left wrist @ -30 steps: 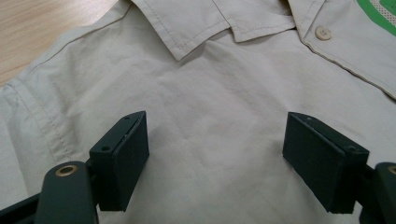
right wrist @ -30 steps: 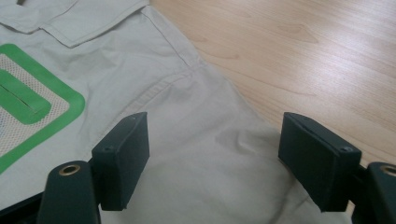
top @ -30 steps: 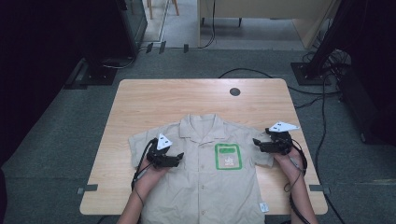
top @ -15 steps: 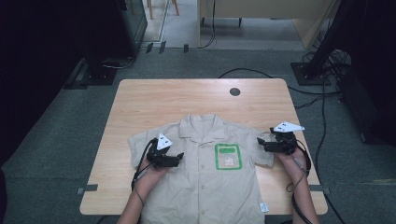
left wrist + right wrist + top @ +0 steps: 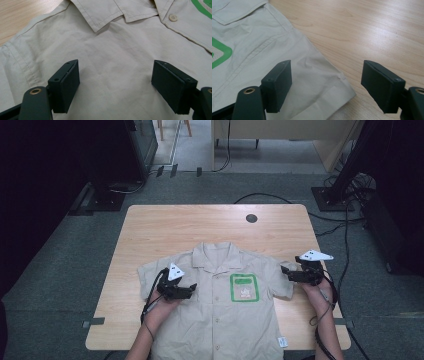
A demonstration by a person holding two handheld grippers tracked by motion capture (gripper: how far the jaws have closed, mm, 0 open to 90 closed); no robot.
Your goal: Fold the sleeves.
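The right gripper [image 5: 286, 270] has edged outward to the shirt [image 5: 220, 320] sleeve; left gripper [image 5: 192, 288] unmoved; both fingers open.

No readable text anywhere I look. Green-bordered patch [image 5: 244, 287] on shirt [image 5: 220, 320] chest: marks too small. Hem tag [image 5: 281, 342]: illegible.

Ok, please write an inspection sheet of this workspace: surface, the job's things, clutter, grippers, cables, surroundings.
Surface: wooden table, with a round dark grommet.
Job's things: beige short-sleeved shirt lying flat, buttoned, green-bordered patch on the chest.
Clutter: nothing seen.
Grippers: left gripper open over the shirt's chest; right gripper open over the sleeve's hem.
Cables: black cables on the floor at the right.
Surroundings: grey carpet, dark equipment stands.
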